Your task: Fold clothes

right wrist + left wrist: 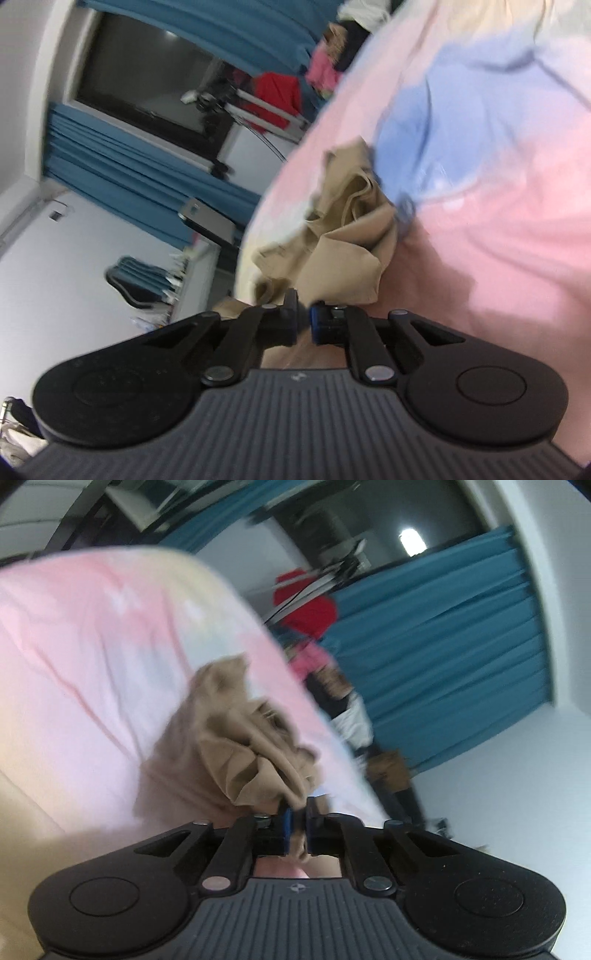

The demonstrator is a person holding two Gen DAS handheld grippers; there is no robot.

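Note:
A crumpled tan garment (240,753) hangs bunched above a pastel pink, blue and cream bedsheet (85,657). My left gripper (299,819) is shut on a fold of this tan cloth, which is pinched between its blue pads. In the right wrist view the same tan garment (347,240) bunches just ahead of my right gripper (304,321), whose jaws stand nearly together with cloth running into the narrow gap. The sheet (498,206) fills the right side there. Both views are tilted and motion-blurred.
Teal curtains (454,657) hang along a white wall. A heap of clothes, red (306,605), pink and dark, lies past the bed's edge. A dark window (144,85), a metal rack (266,114) and a small table (207,221) stand beside the bed.

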